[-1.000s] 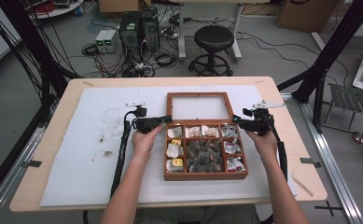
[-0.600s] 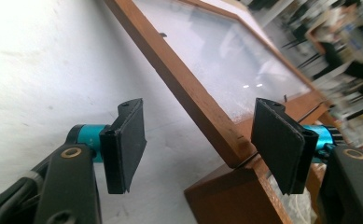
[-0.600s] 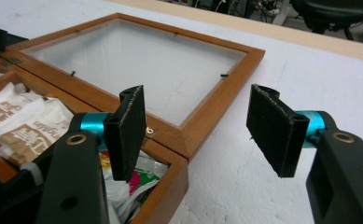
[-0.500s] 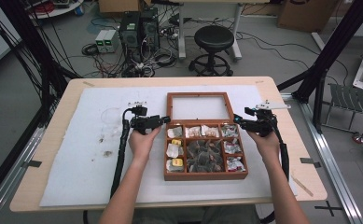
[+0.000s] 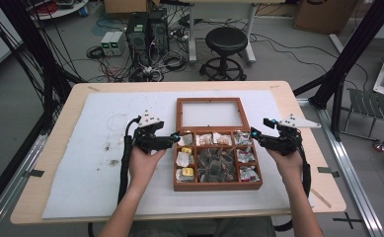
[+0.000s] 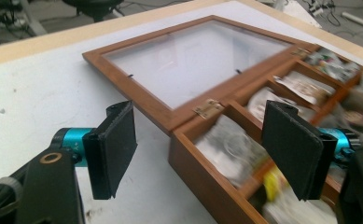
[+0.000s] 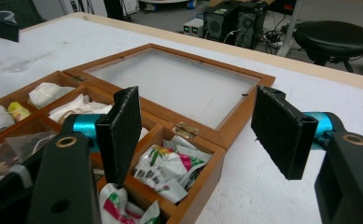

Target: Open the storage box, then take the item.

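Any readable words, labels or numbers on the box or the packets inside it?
No text can be read.
Packets in the wooden box: coloured print, too blurred to read.
Yellow packet: too small to read.
Glass lid: no lettering.

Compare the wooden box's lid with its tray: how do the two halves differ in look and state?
The lid is a single frame around one clear pane, bare inside; the tray is split into several compartments packed with small packets. The lid lies folded back flat on the white mat, on the tray's far side. Both are the same reddish-brown wood, joined by brass hinges.
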Demonstrator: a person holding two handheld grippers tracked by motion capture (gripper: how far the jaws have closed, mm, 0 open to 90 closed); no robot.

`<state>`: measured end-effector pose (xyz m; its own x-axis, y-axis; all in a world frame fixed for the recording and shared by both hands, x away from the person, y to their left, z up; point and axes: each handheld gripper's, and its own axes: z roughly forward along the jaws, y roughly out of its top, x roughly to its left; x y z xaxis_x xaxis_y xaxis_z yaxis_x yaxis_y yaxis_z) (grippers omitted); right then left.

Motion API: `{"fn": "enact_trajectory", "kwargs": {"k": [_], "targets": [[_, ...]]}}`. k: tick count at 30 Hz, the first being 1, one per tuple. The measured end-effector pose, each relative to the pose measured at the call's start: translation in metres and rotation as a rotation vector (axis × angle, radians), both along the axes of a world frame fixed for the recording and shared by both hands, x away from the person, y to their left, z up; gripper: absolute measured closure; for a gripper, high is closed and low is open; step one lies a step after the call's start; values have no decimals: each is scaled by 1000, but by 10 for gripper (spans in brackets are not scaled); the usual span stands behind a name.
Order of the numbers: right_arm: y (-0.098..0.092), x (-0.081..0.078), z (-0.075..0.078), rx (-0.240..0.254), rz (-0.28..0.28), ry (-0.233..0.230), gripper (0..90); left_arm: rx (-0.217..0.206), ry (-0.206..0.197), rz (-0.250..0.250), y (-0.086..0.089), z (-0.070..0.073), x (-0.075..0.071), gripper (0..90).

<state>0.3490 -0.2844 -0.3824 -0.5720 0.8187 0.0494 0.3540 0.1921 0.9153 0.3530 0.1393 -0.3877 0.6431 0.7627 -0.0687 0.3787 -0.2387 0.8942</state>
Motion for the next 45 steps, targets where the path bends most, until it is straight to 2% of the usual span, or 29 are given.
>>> {"fn": "enact_trajectory", "kwargs": {"k": [3, 7, 9, 14, 17, 22, 25, 31, 37, 45], "targets": [[-2, -8, 0, 4, 0, -4, 336, 16, -55, -25, 3, 3, -19, 253], [-6, -18, 0, 18, 1, -12, 330, -27, -109, -95, 13, 2, -42, 238], [-8, -22, 0, 19, 6, -20, 329, -48, -133, -98, 19, 0, -52, 209], [-12, -36, 0, 43, -13, -42, 315, -40, -193, -84, 37, -1, -71, 193], [-13, -41, 3, 33, -2, -53, 294, -37, -215, -84, 45, 2, -80, 185], [-17, -55, 6, 39, 4, -85, 277, -53, -217, -70, 58, 0, -89, 185], [-22, -59, 7, 44, -7, -86, 271, -73, -206, -71, 59, 1, -90, 186], [-29, -63, 12, 69, -25, -103, 265, -72, -210, -102, 50, 2, -92, 185], [-30, -64, 12, 65, -24, -106, 263, -89, -171, -138, 43, -1, -88, 186], [-36, -65, 12, 68, -43, -104, 262, -80, -166, -187, 28, -1, -84, 185]]}}
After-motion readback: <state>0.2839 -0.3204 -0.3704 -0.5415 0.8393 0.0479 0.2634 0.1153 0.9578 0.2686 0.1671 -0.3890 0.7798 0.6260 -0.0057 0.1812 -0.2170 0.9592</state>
